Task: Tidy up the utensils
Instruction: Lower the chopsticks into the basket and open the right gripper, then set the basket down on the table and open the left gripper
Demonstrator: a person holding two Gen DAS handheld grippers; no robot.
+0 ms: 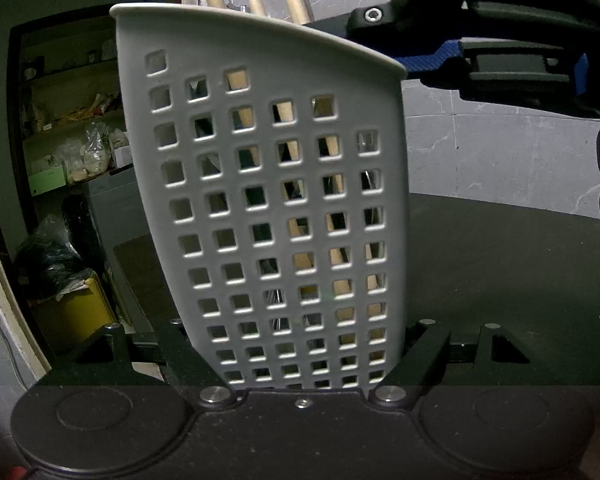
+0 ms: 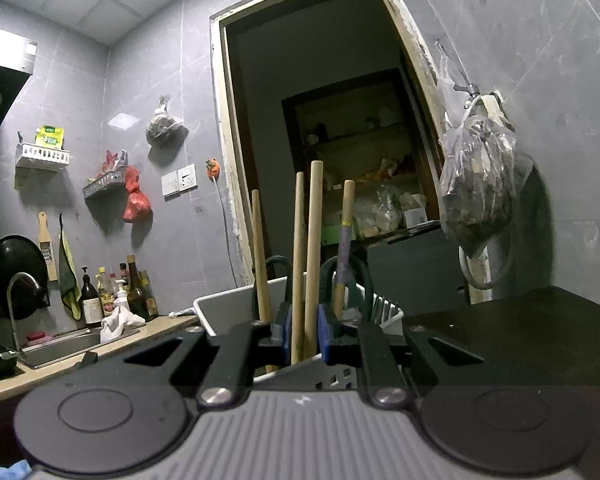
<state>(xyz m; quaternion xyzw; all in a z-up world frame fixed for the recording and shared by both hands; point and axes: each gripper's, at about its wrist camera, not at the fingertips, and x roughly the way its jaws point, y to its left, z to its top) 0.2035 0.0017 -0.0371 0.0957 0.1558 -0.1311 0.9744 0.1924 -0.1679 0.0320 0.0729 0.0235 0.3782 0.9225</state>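
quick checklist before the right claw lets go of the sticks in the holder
1. Left claw steadying the holder: ok, its fingers flank the base on both sides.
2. Right claw closed on the two wooden sticks: ok, the blue pads sit against them.
3. Stick ends inside the holder: ok, they run down below its rim; how deep they sit, cannot tell.
4. Holder upright: cannot tell, it looks tilted in the left wrist view, which may be the lens.
5. Holder resting on the counter: cannot tell, its bottom is hidden.
6. Other handles clear of the pads: ok, they stand to either side.
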